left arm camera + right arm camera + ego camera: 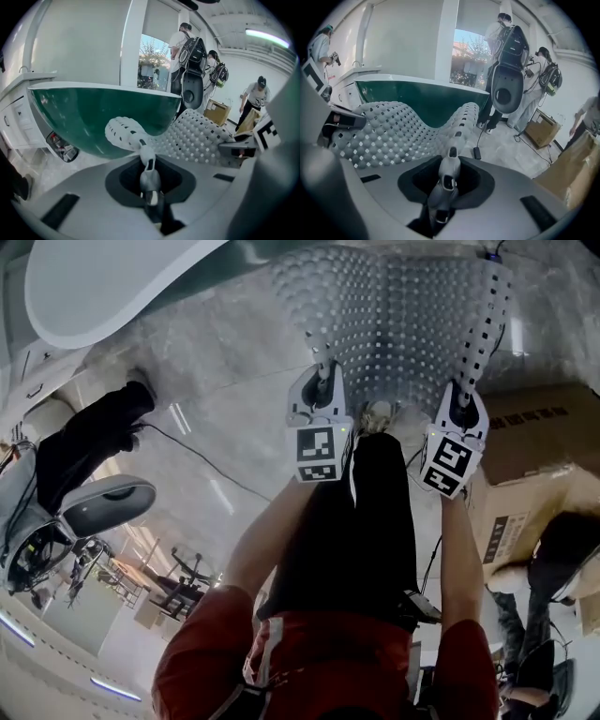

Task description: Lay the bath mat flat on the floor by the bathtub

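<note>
Well, both sets of jaws are pinched on the near edge of the bath mat [403,315]: my left gripper [320,381] has one corner and my right gripper [466,390] the other (a corner apiece, so the sheet stays spread instead of bunching). I'm holding them well apart and angled downward, so the mat stretches out ahead of me over the floor [216,362], just beside the bathtub [112,287]. It isn't flat yet; it bows and ripples between my grips. I can't tell whether its far edge touches the floor.
</note>
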### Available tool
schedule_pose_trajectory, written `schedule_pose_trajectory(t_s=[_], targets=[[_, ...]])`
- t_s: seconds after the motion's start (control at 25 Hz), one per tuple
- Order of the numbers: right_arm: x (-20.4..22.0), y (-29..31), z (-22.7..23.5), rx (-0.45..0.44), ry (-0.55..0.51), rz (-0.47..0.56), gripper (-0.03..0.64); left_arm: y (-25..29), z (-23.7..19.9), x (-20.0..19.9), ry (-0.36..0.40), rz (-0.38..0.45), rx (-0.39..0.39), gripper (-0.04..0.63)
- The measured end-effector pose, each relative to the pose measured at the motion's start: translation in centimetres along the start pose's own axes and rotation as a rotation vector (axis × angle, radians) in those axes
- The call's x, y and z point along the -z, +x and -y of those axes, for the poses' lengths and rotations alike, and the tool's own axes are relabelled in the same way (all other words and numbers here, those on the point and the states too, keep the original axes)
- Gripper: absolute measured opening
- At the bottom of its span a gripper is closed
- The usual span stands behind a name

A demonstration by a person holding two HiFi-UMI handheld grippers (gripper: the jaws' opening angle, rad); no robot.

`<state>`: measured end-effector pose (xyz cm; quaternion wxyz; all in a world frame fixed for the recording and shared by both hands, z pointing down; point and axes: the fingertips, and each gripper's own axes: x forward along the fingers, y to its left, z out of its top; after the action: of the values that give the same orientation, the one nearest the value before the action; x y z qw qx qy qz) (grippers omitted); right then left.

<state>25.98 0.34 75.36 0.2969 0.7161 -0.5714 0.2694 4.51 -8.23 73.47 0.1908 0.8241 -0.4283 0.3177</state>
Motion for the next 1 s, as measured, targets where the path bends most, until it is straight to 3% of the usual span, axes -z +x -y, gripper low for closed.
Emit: schedule_pose_trajectory(t_s=[0.28,0.76,1.0], targets=[[1.2,5.4,0.5,-0.007,-0.043,-0.015,0.087,4.7,-1.3,2.5,-0.032,-0.018,-0.016,0.048],[3.9,14.6,-0.5,-0.015,-0.076,-0.018,0.089,12.8,-3.9,7.1,0.016,-0.028,-0.007,0.048],[6.0,19.1,-1.0,-0.019,-0.101,-0.008,0.091,16.8,-5.3,10.6,-0.027,-0.032,-0.014,0.048]])
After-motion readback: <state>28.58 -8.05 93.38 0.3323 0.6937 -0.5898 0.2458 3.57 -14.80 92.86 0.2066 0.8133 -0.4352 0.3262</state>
